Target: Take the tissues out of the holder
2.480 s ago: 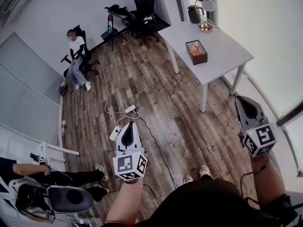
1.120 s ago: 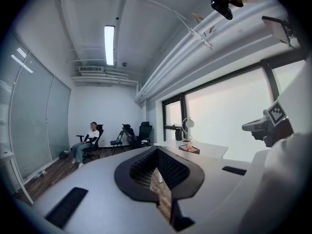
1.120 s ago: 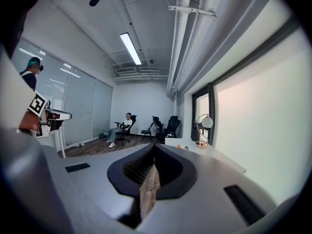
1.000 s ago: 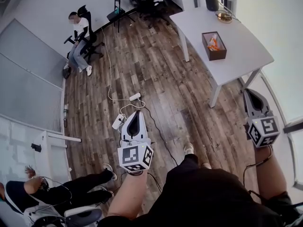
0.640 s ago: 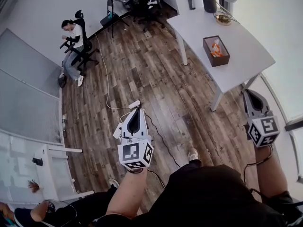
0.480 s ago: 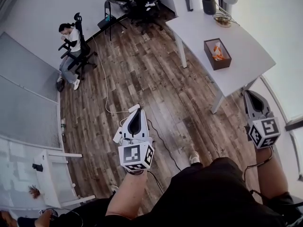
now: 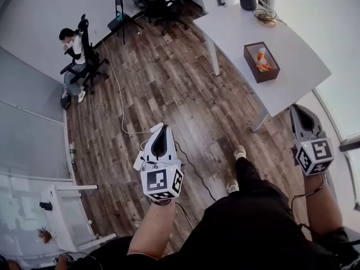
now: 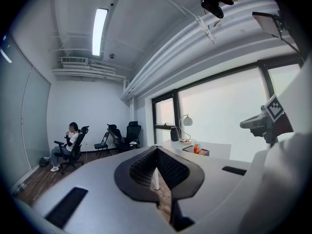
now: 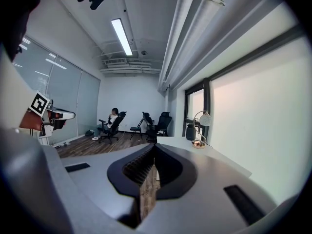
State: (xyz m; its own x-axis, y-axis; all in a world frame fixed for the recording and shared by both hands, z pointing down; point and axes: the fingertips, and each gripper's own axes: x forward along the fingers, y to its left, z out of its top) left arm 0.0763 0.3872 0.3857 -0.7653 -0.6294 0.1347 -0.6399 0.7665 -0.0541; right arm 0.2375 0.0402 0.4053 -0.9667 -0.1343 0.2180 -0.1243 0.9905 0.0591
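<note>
Progress: by the look of it the task has not started; the tissues (image 7: 262, 60) all sit in the holder (image 7: 269, 76) and nothing has been lifted out.

Where the holder is: on the white tabletop (image 7: 295, 52) in the upper right of the head view, near the tabletop's middle and well apart from both tongs. In the left gripper view it appears small, just right of centre.

How the tissues look: a crumpled tuft, orange with some white, standing up from an open-topped, dark brown box. Too small to tell how many there are or how tightly they are packed.

Left tongs (image 7: 162, 130): closed tip to tip with nothing between them, held over the wooden floor (image 7: 185, 89) at lower centre of the head view.

Right tongs (image 7: 300, 117): also fully closed and empty, at the right edge of the head view, below the tabletop's near corner.

Left to do: probably everything. The person must get to the tabletop, spread one set of tongs, pinch the tuft and draw the tissues up and out.
</note>
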